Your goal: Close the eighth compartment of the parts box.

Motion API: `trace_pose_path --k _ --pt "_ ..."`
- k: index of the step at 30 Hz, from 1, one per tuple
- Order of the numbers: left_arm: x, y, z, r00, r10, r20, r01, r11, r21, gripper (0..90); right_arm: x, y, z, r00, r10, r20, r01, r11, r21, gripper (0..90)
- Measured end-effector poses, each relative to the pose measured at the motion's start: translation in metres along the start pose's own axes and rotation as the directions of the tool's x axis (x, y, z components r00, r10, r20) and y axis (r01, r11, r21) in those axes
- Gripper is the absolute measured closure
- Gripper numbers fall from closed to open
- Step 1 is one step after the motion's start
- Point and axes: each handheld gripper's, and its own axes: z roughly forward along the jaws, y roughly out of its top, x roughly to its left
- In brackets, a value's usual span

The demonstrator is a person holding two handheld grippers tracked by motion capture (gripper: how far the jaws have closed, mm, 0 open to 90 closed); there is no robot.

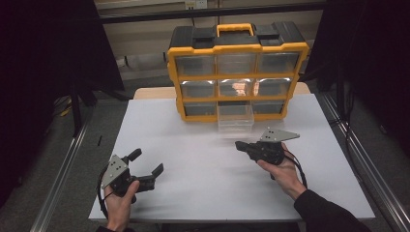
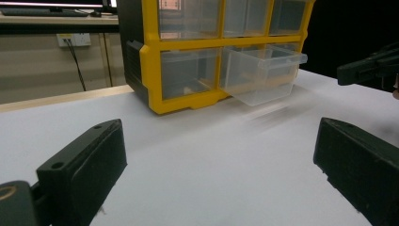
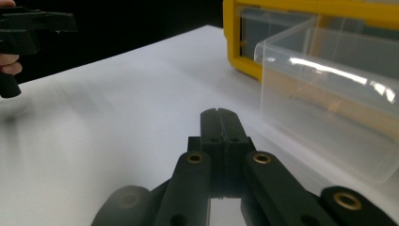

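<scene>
Nine clear drawers sit in the yellow and black plastic organizer box [image 1: 237,72] at the far side of the white worktop [image 1: 203,169]. The transparent bottom-middle drawer [image 1: 235,117] is pulled out. The left claw [image 1: 145,166], near the front-left edge, has its jaws spread wide. The right claw [image 1: 240,144], just before the open drawer, has its jaws pressed together, empty.

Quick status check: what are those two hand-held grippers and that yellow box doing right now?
Left hand-held gripper open, empty. Right hand-held gripper shut, empty, facing the pulled-out drawer of the box. Nothing between.
</scene>
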Motion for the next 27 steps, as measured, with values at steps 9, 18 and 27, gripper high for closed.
trace_pose_path --k 9,18,27 --pt "0.0 0.0 0.0 1.0 0.0 0.002 0.0 1.0 -0.001 2.8 -0.006 -0.001 0.003 0.9997 0.013 0.022 -0.013 1.0 0.019 90.0" --pt "0.0 0.0 0.0 1.0 0.002 0.003 -0.002 1.0 0.002 2.8 -0.013 0.001 0.012 0.9985 -0.009 0.054 0.008 1.0 0.026 90.0" --pt "-0.001 0.0 0.0 1.0 0.004 0.002 -0.004 1.0 0.002 2.8 -0.022 0.002 0.021 0.9952 -0.019 0.096 0.015 0.999 0.039 90.0"
